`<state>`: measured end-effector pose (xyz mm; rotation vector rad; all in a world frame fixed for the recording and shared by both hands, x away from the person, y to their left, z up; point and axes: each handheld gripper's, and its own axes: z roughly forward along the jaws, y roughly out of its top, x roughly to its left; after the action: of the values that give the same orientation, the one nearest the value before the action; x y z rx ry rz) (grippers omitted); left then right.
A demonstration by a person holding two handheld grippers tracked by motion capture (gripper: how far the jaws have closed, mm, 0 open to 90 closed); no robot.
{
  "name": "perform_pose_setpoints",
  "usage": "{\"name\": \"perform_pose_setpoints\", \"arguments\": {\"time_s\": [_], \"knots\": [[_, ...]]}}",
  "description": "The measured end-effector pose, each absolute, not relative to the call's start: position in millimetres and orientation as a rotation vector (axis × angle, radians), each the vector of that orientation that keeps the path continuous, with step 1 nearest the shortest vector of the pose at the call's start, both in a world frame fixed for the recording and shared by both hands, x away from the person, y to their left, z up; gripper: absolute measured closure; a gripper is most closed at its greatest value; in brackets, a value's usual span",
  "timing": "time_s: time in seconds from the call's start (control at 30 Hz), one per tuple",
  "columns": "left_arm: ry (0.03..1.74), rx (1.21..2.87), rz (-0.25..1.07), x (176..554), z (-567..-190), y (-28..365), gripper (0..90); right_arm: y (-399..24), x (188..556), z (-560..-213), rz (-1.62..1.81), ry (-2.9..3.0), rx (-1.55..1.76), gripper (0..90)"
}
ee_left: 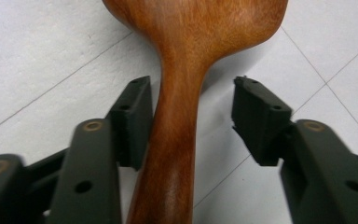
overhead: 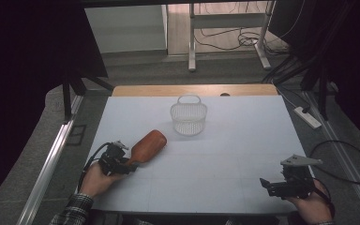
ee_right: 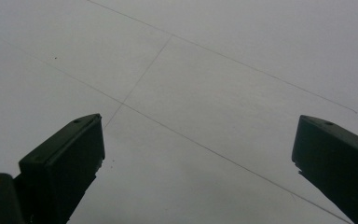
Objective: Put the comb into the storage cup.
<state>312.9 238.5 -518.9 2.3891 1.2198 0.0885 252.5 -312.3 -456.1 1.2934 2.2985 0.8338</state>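
The white table (overhead: 225, 154) is carrying a wire basket (overhead: 189, 118) and a wooden spoon (overhead: 146, 147) lying near-left. The left gripper (ee_left: 191, 121) is straddling its handle, 1 pad touching, not yet clamping; the right gripper (ee_right: 198, 154) is gaping idle.

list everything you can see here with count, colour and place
wooden spoon: 1, reddish brown, near left of table, handle between the left fingers
wire basket: 1, white, far middle of table
table: 1, pale grey top, wooden far edge
power strip: 1, white, floor at right
left gripper: 1, black, one pad at the handle, the other apart from it
right gripper: 1, black, fingers open over bare table
hands: 2, near edge of the table
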Motion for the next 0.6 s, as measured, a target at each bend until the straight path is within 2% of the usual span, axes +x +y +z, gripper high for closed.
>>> {"name": "perform_pose_setpoints", "arguments": {"time_s": [0.43, 0.6], "knots": [[1.188, 2.414, 0.119, 317.2, -519.2, 235.7, 69.2, -311.6, 252.9, -456.4, 0.828, 2.304, 1.295, 2.3], [1.178, 2.414, 0.1, 317.9, -517.4, 235.1, 70.9, -311.6, 252.9, -456.4, 0.828, 2.305, 1.294, 2.3]]}}
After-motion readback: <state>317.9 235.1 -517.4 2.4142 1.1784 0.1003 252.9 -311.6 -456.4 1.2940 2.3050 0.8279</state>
